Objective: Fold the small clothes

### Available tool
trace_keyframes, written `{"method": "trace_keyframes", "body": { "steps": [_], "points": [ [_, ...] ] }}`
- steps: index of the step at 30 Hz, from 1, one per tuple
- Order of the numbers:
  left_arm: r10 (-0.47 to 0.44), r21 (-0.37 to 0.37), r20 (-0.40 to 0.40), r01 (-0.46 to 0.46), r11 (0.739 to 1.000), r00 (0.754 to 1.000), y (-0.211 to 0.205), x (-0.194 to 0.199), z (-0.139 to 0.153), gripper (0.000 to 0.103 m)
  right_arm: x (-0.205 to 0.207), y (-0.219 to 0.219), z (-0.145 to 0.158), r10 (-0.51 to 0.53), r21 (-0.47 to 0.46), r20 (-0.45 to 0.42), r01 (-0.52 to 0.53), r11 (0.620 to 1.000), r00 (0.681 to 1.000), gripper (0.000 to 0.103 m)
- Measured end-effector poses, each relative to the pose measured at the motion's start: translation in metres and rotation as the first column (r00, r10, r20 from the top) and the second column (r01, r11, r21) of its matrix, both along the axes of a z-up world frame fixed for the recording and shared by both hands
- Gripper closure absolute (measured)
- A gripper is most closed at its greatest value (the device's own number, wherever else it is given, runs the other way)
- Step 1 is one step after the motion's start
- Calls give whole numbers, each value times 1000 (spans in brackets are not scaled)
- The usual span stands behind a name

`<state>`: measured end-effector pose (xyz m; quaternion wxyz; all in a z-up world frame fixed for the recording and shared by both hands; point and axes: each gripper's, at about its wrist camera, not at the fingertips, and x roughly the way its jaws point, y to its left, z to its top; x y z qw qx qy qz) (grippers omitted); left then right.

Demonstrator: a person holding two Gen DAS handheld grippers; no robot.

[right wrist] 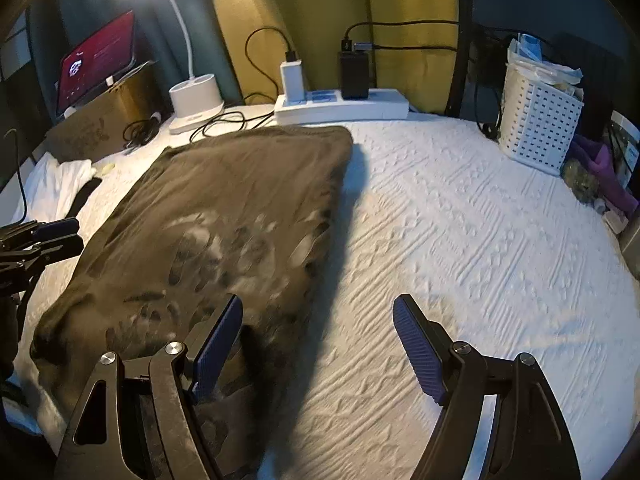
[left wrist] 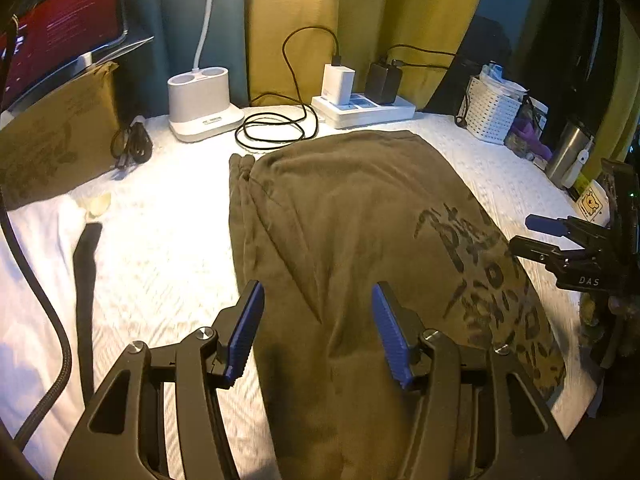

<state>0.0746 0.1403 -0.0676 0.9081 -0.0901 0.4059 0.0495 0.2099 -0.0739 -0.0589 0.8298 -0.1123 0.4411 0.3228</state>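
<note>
An olive-brown garment (left wrist: 352,208) with a dark print lies folded lengthwise on the white textured sheet (left wrist: 168,240). My left gripper (left wrist: 317,286) hovers open over its near end, with the cloth below the blue pads and not pinched. It also shows at the left edge of the right wrist view as the left gripper (right wrist: 74,236). My right gripper (right wrist: 319,300) stands open over the garment (right wrist: 224,200) at its right edge, one finger above the cloth and the other above the bare sheet (right wrist: 460,240). Nothing is held. The right gripper (left wrist: 524,234) appears at the far right of the left wrist view.
Along the back stand a lamp base (left wrist: 200,100), a power strip (left wrist: 364,110) with chargers and a coiled black cable (left wrist: 272,128). A cardboard box (left wrist: 52,136) and a screen (left wrist: 60,32) are at left, a white basket (right wrist: 540,120) at right. A black strip (left wrist: 86,280) lies left of the garment.
</note>
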Motion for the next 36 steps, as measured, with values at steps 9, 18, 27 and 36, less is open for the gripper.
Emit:
{"method": "trace_keyframes", "body": {
  "steps": [9, 18, 27, 36],
  "points": [
    [15, -25, 29, -14, 1000, 999, 22, 35, 3, 25, 35, 8, 0, -12, -13, -2, 12, 1000, 1000, 24],
    [22, -60, 31, -20, 998, 999, 51, 80, -9, 21, 65, 25, -3, -11, -29, 0, 11, 1000, 1000, 24],
    [0, -94, 2, 0, 996, 1000, 64, 104, -26, 21, 87, 43, -14, 2, -17, -23, -2, 1000, 1000, 24],
    [-28, 18, -42, 29, 999, 999, 47, 119, -36, 13, 115, 66, -28, 22, 33, -73, -19, 999, 997, 24]
  ]
}}
